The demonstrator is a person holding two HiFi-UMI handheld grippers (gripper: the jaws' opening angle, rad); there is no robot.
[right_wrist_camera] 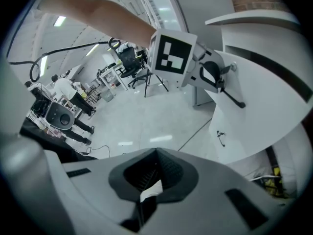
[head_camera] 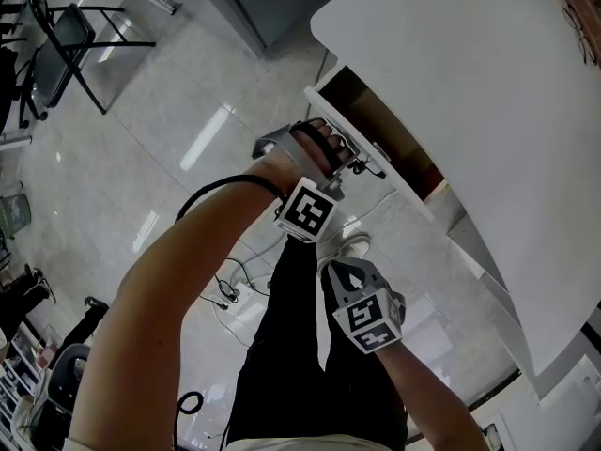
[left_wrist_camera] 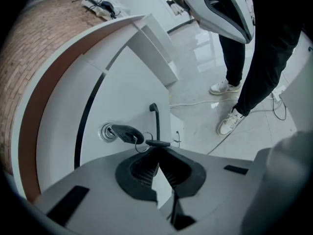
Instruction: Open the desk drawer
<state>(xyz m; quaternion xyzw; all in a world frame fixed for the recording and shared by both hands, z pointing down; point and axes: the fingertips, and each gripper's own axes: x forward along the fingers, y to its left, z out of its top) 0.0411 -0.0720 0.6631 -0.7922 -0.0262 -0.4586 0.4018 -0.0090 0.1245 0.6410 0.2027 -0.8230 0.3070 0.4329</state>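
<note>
The white desk (head_camera: 488,92) has its drawer (head_camera: 406,192) pulled partly out, and the brown inside (head_camera: 380,125) shows beneath the top. My left gripper (head_camera: 355,165) is at the drawer front. In the left gripper view it (left_wrist_camera: 158,148) is shut on the lower end of the black bar handle (left_wrist_camera: 155,119). Beside the handle a key (left_wrist_camera: 122,132) with a ring sits in the lock. My right gripper (head_camera: 346,272) hangs lower, away from the desk, over the floor. Its jaws (right_wrist_camera: 156,153) are shut with nothing between them. The right gripper view also shows the handle (right_wrist_camera: 230,96).
Cables (head_camera: 230,285) trail over the glossy tiled floor beside my own legs and white shoes (left_wrist_camera: 225,87). A black folding chair (head_camera: 66,40) stands far left. A brick wall (left_wrist_camera: 29,58) runs behind the desk. People and equipment (right_wrist_camera: 63,106) stand far off in the room.
</note>
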